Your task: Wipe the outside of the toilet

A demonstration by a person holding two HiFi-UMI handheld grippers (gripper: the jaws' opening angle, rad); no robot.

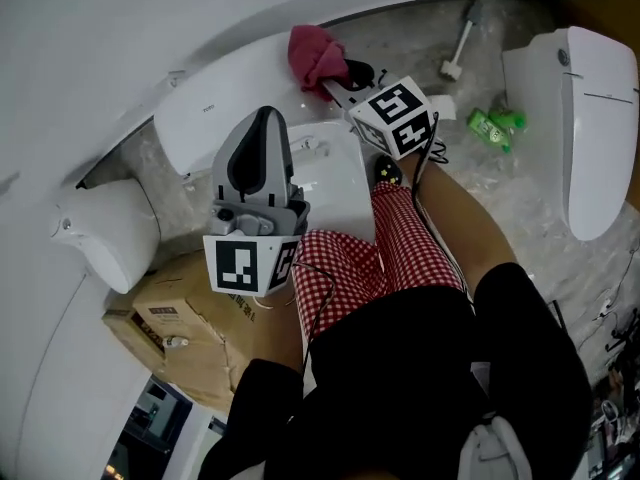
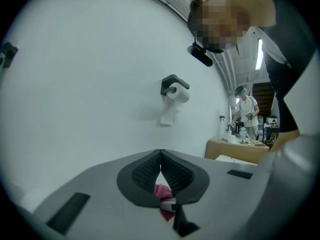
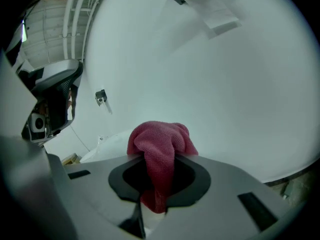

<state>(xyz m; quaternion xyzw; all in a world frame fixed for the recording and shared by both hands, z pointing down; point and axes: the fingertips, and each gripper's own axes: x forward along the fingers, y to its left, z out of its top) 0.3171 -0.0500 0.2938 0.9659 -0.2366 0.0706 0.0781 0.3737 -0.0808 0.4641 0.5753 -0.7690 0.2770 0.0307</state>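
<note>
The white toilet (image 1: pixel 200 120) stands against the wall, its closed lid (image 1: pixel 332 183) just below my grippers. My right gripper (image 1: pixel 340 76) is shut on a pink cloth (image 1: pixel 312 53) and holds it by the right end of the tank, near the wall. In the right gripper view the cloth (image 3: pixel 160 144) bunches out of the right gripper (image 3: pixel 159 171) in front of the white wall. My left gripper (image 1: pixel 260 146) hovers over the lid with its jaws shut and nothing between them. In the left gripper view the left gripper (image 2: pixel 160 154) points at the wall.
A second toilet (image 1: pixel 590 118) stands at the right, a third (image 1: pixel 110 233) at the left beside a cardboard box (image 1: pixel 190 338). A green bottle (image 1: pixel 497 125) and a white brush (image 1: pixel 458 50) lie on the floor. A paper-roll holder (image 2: pixel 175 90) hangs on the wall; a person (image 2: pixel 246 109) stands far off.
</note>
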